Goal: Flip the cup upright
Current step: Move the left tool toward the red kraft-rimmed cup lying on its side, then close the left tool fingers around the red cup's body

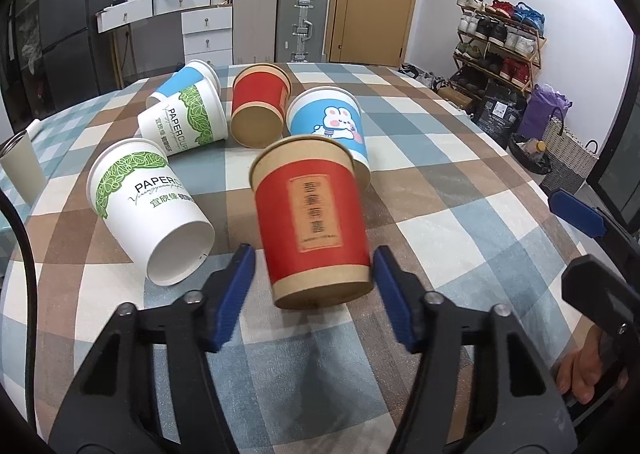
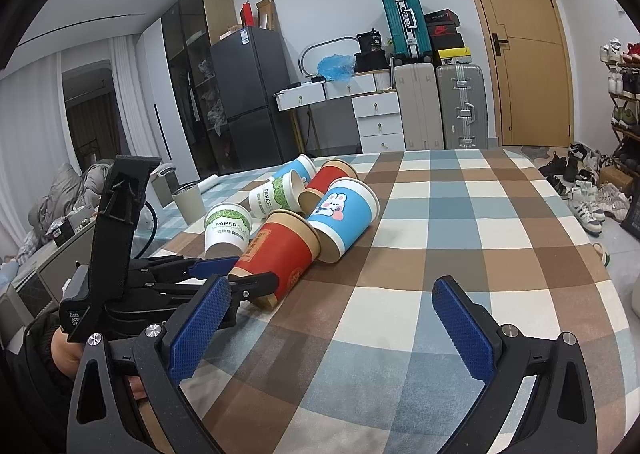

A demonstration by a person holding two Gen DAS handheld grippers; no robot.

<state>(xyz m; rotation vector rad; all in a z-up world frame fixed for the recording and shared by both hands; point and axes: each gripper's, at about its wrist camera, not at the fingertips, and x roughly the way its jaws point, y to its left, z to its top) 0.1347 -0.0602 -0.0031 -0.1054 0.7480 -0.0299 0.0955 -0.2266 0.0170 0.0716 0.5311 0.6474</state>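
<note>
Not much done yet tbh: left gripper (image 1: 314, 266) was spread around the red cup (image 1: 312, 221), lying sideways mid-table (image 2: 440, 254) w/ other tipped cups. Right gripper (image 2: 332, 328) spread, empty.

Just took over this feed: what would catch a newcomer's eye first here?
A heap of tipped paper cups lies on the checked tablecloth. Nearest, a red cup sits between the open jaws of the left gripper, its base toward the camera. The right gripper hangs open over bare cloth, apart from the cups.
</note>
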